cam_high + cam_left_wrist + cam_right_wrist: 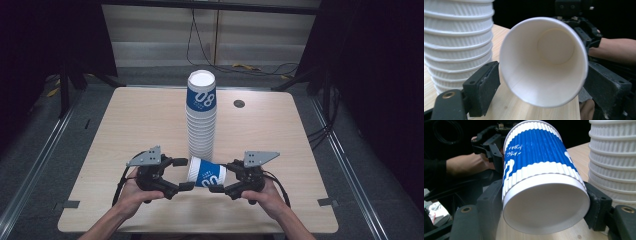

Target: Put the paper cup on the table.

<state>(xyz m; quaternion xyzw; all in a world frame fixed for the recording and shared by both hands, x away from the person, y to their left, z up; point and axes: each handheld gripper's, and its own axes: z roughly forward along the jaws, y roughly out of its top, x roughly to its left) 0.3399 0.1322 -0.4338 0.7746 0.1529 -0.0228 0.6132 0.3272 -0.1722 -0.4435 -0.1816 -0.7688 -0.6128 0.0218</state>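
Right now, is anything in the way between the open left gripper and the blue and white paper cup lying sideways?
Nothing visible: the left gripper already flanks the blue and white paper cup's open mouth.

Light wood-grain tabletop (140, 120), rounded corners, dark floor around. Tall stack of white ribbed paper cups (201, 120) standing upright near centre, top cup blue-banded. Small dark round disc (239, 103) flat on surface at 1 o'clock from stack, well apart. Grey tabs at 4 and 8 o'clock edges.
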